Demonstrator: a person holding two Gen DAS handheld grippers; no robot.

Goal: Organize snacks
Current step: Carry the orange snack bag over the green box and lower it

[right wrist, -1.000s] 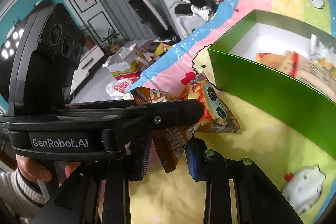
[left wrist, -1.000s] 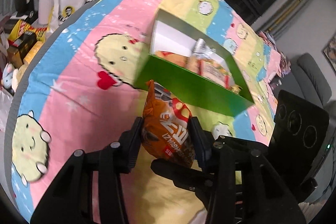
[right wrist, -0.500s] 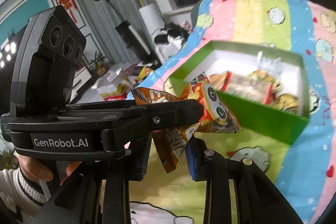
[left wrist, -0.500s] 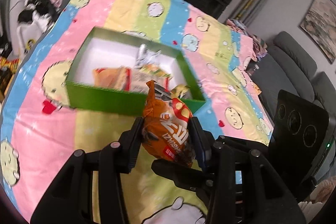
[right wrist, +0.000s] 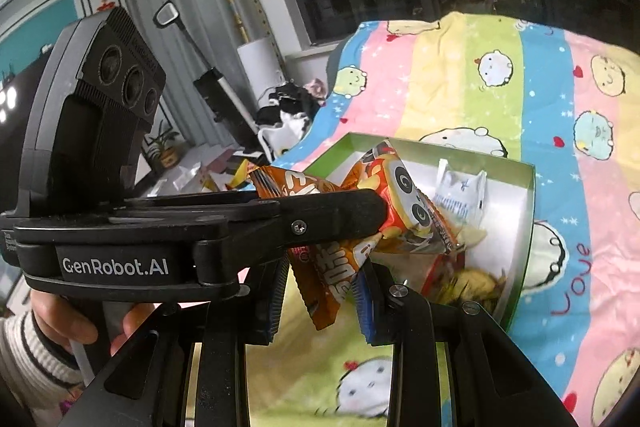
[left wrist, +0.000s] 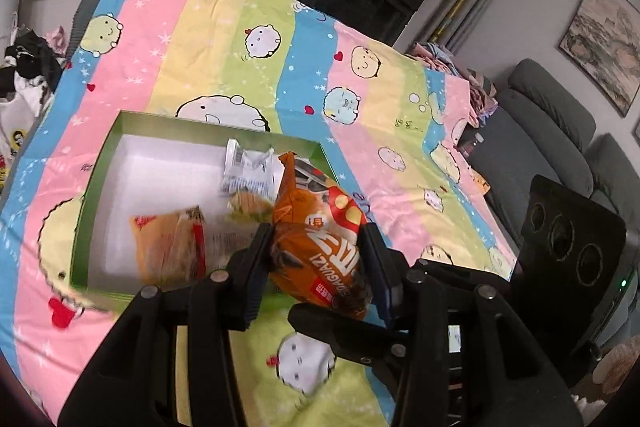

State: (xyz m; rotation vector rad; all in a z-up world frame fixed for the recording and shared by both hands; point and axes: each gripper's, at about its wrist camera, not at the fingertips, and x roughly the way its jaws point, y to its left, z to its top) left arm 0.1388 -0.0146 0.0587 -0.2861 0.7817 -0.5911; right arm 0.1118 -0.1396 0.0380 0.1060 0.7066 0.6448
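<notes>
An orange snack bag with a panda face hangs in the air between both grippers. My left gripper is shut on its middle. My right gripper is shut on its lower end, just below one left finger that crosses the right wrist view. Right behind and under the bag lies an open green box with a white inside on a striped cartoon bedcover. In the box are a white packet, an orange-yellow packet and other blurred snacks. The same box shows in the right wrist view.
A grey sofa stands to the right of the bed. Clothes are piled at its left edge, with bags and clutter on the floor beyond. A person's hand in a striped sleeve holds the left gripper's handle.
Both grippers, still shut on the orange bag, rose and moved toward the box. The box went from beyond the bag, side wall showing, to just below it, seen from above.
</notes>
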